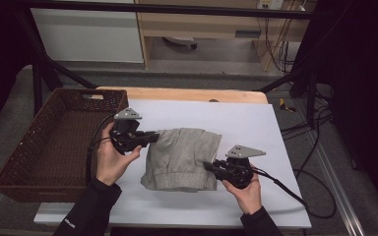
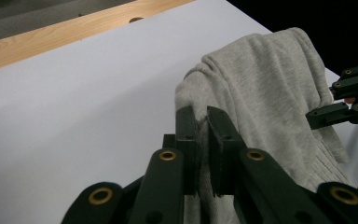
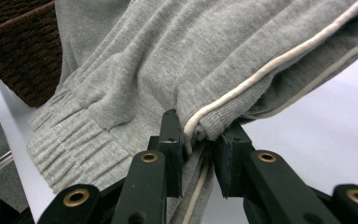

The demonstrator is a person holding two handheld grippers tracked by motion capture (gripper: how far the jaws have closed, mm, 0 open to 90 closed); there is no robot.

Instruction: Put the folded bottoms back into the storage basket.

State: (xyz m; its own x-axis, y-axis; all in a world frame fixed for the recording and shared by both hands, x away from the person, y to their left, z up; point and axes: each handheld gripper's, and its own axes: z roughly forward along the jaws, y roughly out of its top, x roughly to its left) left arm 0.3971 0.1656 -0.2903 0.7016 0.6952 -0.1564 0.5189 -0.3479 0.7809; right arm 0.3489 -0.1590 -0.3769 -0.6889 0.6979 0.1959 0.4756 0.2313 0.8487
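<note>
A folded grey sweat garment (image 1: 184, 157) with a ribbed hem and a white drawstring lies on the white sheet (image 1: 256, 128) at the table's middle. My left gripper (image 1: 153, 138) is shut on the garment's left edge, which is raised slightly off the sheet; in the left gripper view its jaws pinch a fold of grey cloth (image 2: 242, 93). My right gripper (image 1: 209, 166) is shut on the garment's right edge near the hem. In the right gripper view the jaws clamp a bunched fold (image 3: 168, 70) with the drawstring (image 3: 261, 70) running through it.
A brown woven basket (image 1: 15, 167) stands at the left, its rim just beside my left hand. The wooden table edge (image 1: 187, 93) shows beyond the sheet. Black frame bars and cables lie around the table's right side.
</note>
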